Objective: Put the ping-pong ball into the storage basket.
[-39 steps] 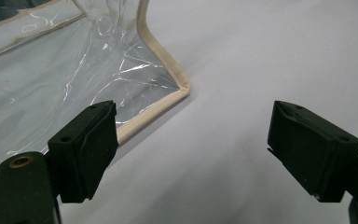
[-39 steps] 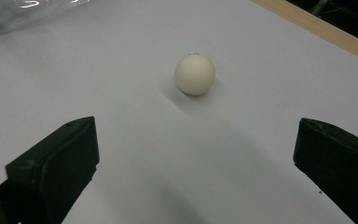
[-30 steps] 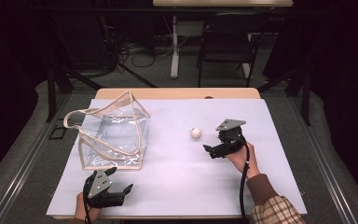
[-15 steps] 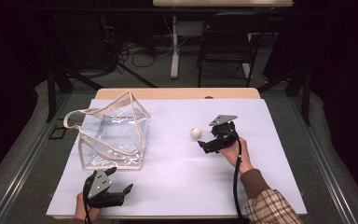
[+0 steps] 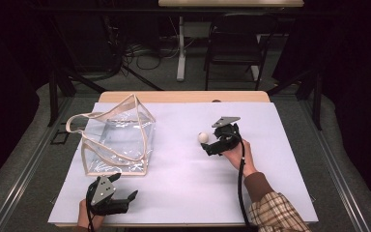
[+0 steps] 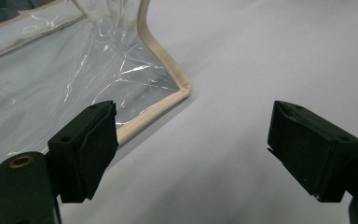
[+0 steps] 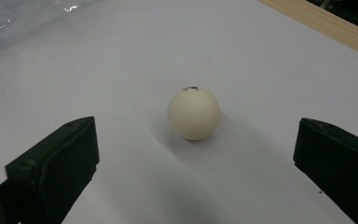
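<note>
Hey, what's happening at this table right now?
A person works with a gripper in each hand. The right gripper is open just short of a small white ball on the white table cover, jaws not touching it. The left gripper, also open, sits near a corner of the clear plastic bag.

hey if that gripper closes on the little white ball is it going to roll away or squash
The ball is smooth and round on a flat sheet, so a one-sided touch would likely send it rolling. It looks like a hollow, light table-tennis ball, probably stiff enough not to squash under a gentle grip. The right gripper is open, with the ball just ahead of its jaws.
</note>
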A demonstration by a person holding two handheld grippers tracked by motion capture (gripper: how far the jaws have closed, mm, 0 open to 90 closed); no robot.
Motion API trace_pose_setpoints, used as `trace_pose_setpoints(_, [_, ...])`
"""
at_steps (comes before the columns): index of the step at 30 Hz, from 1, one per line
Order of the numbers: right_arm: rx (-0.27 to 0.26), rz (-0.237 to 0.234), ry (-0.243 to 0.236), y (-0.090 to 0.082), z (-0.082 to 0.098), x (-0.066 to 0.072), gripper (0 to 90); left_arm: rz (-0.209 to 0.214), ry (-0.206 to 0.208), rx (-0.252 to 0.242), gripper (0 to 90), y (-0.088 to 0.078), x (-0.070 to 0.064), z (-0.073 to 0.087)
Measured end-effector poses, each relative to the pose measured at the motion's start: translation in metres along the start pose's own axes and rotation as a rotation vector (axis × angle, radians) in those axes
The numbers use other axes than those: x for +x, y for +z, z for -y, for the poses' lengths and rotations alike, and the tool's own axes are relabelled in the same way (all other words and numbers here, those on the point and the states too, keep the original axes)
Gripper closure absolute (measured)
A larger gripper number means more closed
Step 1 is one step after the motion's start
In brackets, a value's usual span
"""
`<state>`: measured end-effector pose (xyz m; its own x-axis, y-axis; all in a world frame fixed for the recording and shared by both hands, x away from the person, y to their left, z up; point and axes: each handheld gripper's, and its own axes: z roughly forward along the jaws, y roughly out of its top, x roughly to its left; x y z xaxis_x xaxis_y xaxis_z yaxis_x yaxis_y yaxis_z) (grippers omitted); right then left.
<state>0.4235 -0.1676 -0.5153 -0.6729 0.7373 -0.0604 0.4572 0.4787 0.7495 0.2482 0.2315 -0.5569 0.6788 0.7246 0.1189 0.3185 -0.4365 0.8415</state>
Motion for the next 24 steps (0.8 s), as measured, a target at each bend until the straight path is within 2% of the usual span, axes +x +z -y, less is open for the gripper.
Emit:
trace_pose_setpoints(9, [-0.002,-0.007,0.02,0.011,-0.002,-0.002,0.0,0.0,-0.002,0.0,16.3,0.001,0.0,0.0])
trace_pose_setpoints(11, [-0.005,-0.005,0.012,0.013,-0.002,-0.002,0.0,0.0,-0.003,0.0,16.3,0.001,0.0,0.0])
trace_pose_setpoints(16, [0.016,-0.006,0.01,0.021,-0.003,0.0,0.0,0.004,-0.004,-0.005,16.3,0.001,0.0,0.0])
trace_pose_setpoints(24, [0.01,-0.02,0.033,0.028,-0.006,-0.001,0.0,0.002,0.001,-0.004,16.3,0.001,0.0,0.0])
